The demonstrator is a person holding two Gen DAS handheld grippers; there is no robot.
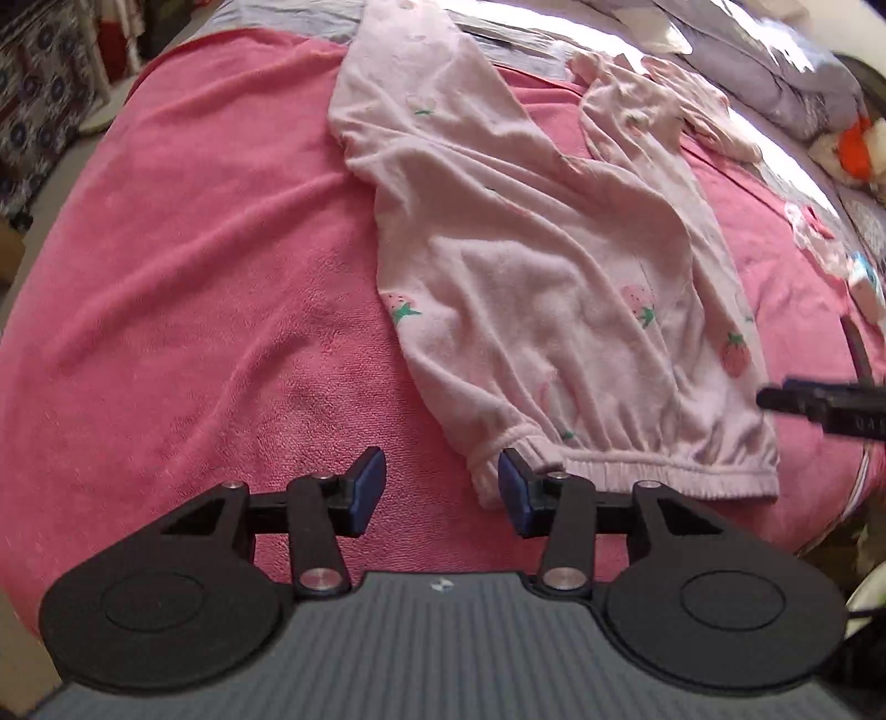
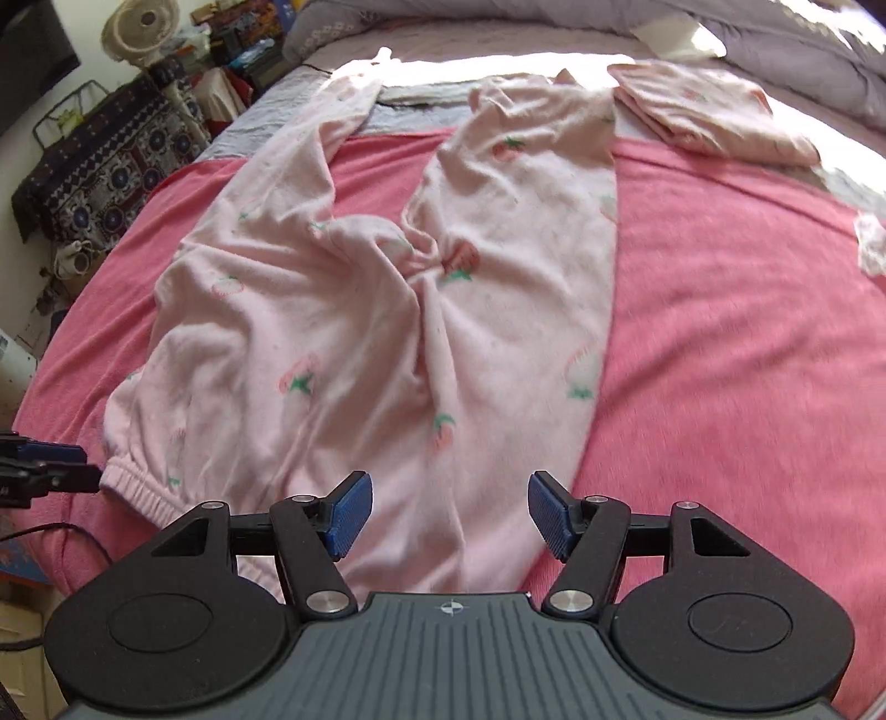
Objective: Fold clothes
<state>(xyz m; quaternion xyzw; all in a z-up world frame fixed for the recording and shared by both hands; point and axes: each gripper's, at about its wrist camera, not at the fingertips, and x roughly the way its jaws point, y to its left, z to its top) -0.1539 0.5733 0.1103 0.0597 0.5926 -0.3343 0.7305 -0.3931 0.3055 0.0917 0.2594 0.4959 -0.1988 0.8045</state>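
Note:
Pale pink pyjama trousers with strawberry prints (image 1: 542, 266) lie spread on a pink blanket, waistband near me, legs running away; they also show in the right wrist view (image 2: 343, 332). My left gripper (image 1: 440, 487) is open at the left corner of the elastic waistband (image 1: 637, 471), its right pad touching the corner. My right gripper (image 2: 449, 512) is open and empty, low over the right part of the waist. The right gripper's tip (image 1: 814, 401) shows at the left view's right edge, and the left gripper's tip (image 2: 44, 471) at the right view's left edge.
The pink blanket (image 1: 194, 277) covers the bed. A folded pink garment (image 2: 714, 111) lies at the far right. Grey bedding (image 1: 775, 61) and a soft toy (image 1: 855, 147) are beyond. Cluttered furniture and a fan (image 2: 141, 27) stand left of the bed.

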